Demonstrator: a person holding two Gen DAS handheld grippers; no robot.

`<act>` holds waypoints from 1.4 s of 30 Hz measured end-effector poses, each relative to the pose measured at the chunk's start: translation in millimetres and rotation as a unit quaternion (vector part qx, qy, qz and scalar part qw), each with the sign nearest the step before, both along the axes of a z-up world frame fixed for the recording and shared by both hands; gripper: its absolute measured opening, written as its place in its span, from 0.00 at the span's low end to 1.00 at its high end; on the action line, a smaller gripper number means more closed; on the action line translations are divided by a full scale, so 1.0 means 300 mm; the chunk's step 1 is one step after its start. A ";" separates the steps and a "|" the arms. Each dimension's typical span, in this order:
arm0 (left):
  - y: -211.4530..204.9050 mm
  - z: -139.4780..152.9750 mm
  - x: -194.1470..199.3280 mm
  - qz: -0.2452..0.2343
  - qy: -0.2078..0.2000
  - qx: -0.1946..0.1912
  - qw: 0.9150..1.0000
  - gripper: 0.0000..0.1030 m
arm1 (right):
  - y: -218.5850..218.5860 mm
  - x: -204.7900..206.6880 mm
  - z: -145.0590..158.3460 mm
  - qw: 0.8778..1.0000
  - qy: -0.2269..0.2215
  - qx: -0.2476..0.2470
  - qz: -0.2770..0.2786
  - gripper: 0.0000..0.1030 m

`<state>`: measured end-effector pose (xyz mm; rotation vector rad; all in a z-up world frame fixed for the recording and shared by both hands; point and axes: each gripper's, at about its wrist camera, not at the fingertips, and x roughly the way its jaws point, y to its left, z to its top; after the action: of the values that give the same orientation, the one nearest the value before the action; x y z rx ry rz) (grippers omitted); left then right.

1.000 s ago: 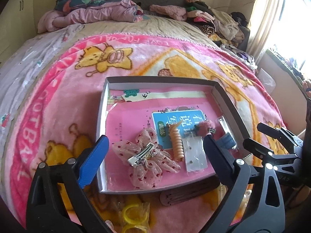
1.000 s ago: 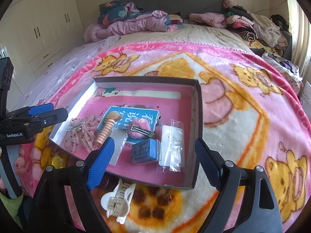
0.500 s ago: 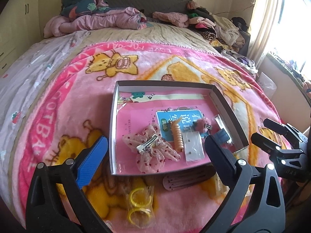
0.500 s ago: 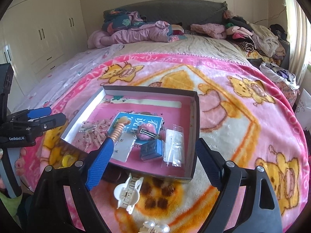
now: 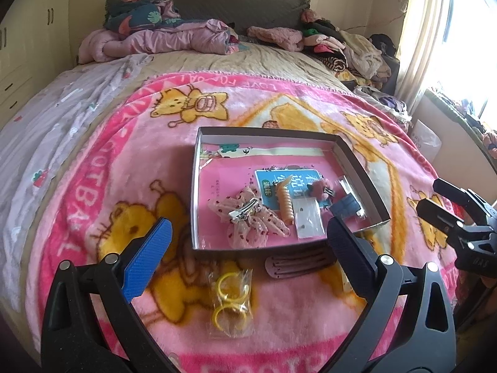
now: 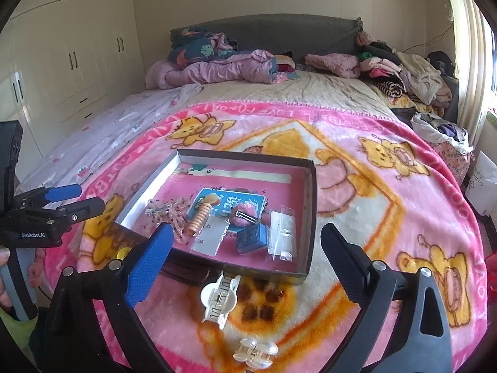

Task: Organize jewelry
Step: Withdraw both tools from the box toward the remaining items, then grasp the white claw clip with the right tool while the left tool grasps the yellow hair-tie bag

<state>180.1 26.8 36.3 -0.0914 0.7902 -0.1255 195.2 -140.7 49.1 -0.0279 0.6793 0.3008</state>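
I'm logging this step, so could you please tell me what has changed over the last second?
Both grippers drew back and up from the box, so more blanket shows. The right gripper has just been opening, with nothing between its jaws. The left gripper is open and empty. The items in the box did not move.

Cream wardrobes flank a blanket-covered bed — daylight floods through the curtained window.
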 end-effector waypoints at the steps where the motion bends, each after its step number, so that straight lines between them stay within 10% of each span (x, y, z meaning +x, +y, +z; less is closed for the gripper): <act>1: 0.002 0.001 -0.008 0.001 -0.001 0.000 1.000 0.89 | -0.001 -0.004 0.004 1.000 -0.001 0.000 0.000 0.91; 42: -0.067 -0.130 -0.212 -0.008 0.022 0.026 0.999 0.89 | -0.021 -0.211 -0.149 0.998 0.047 -0.001 0.031 0.92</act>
<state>116.7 6.7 -2.6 -0.0398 0.8383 -0.1178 131.9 -147.0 4.3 -0.0381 0.7732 0.3633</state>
